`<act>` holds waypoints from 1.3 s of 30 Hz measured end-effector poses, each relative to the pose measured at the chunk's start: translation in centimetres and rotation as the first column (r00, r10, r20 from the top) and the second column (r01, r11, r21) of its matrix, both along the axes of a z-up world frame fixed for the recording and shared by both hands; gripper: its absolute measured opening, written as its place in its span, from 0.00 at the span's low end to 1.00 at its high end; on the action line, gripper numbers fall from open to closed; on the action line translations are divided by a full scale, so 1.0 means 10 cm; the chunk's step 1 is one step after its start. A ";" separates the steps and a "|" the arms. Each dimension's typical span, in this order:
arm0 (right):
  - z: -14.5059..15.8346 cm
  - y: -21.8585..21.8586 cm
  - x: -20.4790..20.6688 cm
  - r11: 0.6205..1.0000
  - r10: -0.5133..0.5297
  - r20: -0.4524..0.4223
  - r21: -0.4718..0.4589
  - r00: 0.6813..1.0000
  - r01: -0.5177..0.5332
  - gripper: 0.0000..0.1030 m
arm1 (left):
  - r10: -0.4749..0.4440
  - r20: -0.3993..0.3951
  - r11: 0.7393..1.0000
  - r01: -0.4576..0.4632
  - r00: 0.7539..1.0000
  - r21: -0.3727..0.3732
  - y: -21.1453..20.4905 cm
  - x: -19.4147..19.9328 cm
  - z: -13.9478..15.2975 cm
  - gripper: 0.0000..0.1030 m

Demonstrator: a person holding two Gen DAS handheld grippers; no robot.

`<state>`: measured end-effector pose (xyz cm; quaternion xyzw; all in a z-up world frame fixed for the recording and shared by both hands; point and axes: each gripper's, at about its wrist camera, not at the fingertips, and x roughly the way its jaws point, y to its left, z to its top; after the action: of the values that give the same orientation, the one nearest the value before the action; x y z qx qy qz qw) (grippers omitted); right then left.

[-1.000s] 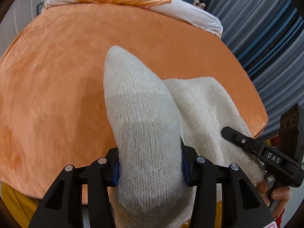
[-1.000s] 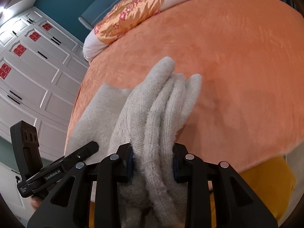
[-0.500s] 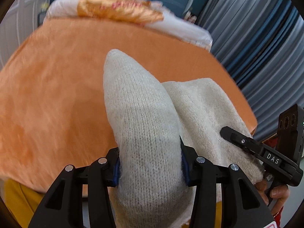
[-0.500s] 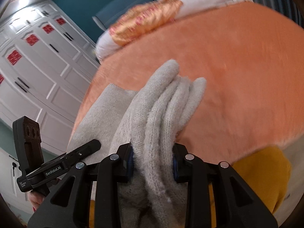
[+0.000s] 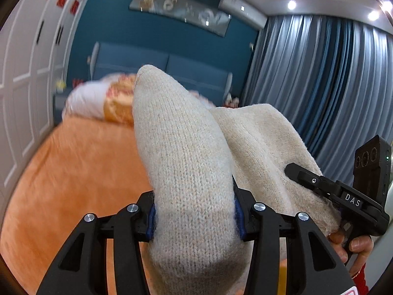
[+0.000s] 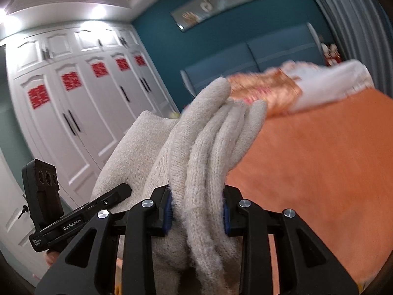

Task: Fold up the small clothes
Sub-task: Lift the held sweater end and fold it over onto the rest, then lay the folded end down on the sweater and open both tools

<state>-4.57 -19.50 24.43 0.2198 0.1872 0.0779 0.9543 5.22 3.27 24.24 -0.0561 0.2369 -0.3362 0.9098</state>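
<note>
A cream knitted garment [image 5: 186, 162] is held up in the air between both grippers, above the orange bed [image 5: 61, 177]. My left gripper [image 5: 194, 218] is shut on one bunched part of it. My right gripper [image 6: 197, 211] is shut on another part, gathered in several folds [image 6: 208, 152]. The cloth spans between the two and hides the fingertips. The right gripper also shows in the left wrist view [image 5: 329, 191], and the left gripper in the right wrist view [image 6: 83, 211].
The orange bed [image 6: 319, 172] lies below. A pillow and an orange-gold quilt [image 6: 282, 86] lie at its head by the blue headboard [image 5: 152, 61]. White wardrobes [image 6: 73, 98] stand on the left, grey-blue curtains [image 5: 319, 86] on the right.
Both grippers have lifted and tilted upward with the garment, so the wall, wardrobes and curtains now fill the views in place of the bed top. Both grips are unchanged.
</note>
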 end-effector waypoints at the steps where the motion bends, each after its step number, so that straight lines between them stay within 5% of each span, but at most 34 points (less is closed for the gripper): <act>1: 0.05 0.03 0.07 1.000 0.008 0.019 -0.006 1.000 -0.008 0.28 | 0.010 0.016 1.000 -0.010 1.000 -0.007 0.04 0.06 0.03 0.43; 4: 0.06 0.07 0.32 0.999 0.035 0.033 0.016 0.999 -0.036 0.30 | 0.046 0.022 0.999 -0.045 0.999 -0.029 0.18 0.28 -0.03 0.46; 7: -0.26 0.02 0.72 0.999 0.033 -0.032 0.042 0.999 -0.032 0.37 | 0.103 -0.054 0.994 -0.105 0.993 -0.027 0.27 0.70 -0.44 0.56; 10: -1.11 -0.10 1.20 0.997 -0.006 -0.223 0.075 0.975 0.023 0.42 | 0.212 -0.209 0.975 -0.193 0.954 0.111 0.32 1.19 -1.38 0.62; 12: -1.83 -0.23 1.40 0.991 -0.043 -0.410 0.096 0.911 0.090 0.41 | 0.280 -0.358 0.953 -0.215 0.891 0.211 0.40 1.38 -2.08 0.52; 14: -2.44 -0.33 1.33 0.980 -0.080 -0.545 0.110 0.835 0.166 0.39 | 0.289 -0.450 0.955 -0.220 0.845 0.199 0.57 1.32 -2.47 0.46; 16: -2.73 -0.39 1.10 0.969 -0.063 -0.573 0.161 0.817 0.188 0.39 | 0.294 -0.471 0.956 -0.245 0.832 0.163 0.74 1.17 -2.58 0.46; 21: -2.80 -0.39 0.98 0.972 -0.047 -0.581 0.161 0.813 0.171 0.43 | 0.269 -0.501 0.961 -0.266 0.823 0.080 0.83 1.09 -2.53 0.53; 26: -2.80 -0.30 1.38 0.971 -0.012 -0.580 0.188 0.814 0.149 0.65 | 0.246 -0.576 0.962 -0.271 0.779 0.044 0.80 1.21 -2.65 0.61; 31: -2.99 -0.05 1.77 0.984 0.016 -0.643 0.145 0.766 0.101 0.65 | 0.254 -0.625 0.959 -0.276 0.738 0.064 0.77 1.37 -2.92 0.61; 33: -3.12 0.03 1.89 0.991 0.021 -0.679 0.109 0.734 0.072 0.50 | 0.256 -0.617 0.961 -0.263 0.744 0.081 0.72 1.39 -2.96 0.57; 35: -3.09 0.12 1.98 0.998 0.015 -0.677 0.056 0.736 0.032 0.34 | 0.263 -0.591 0.961 -0.258 0.762 0.096 0.69 1.39 -2.90 0.50; 39: -2.58 0.14 1.99 0.999 -0.003 -0.564 -0.029 0.826 -0.016 0.26 | 0.260 -0.539 0.965 -0.239 0.801 0.111 0.64 1.31 -2.80 0.46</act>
<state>15.35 -18.11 -1.40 0.2169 0.4624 0.0097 0.8597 18.36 9.66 -3.71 -0.1636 0.4843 -0.1789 0.8406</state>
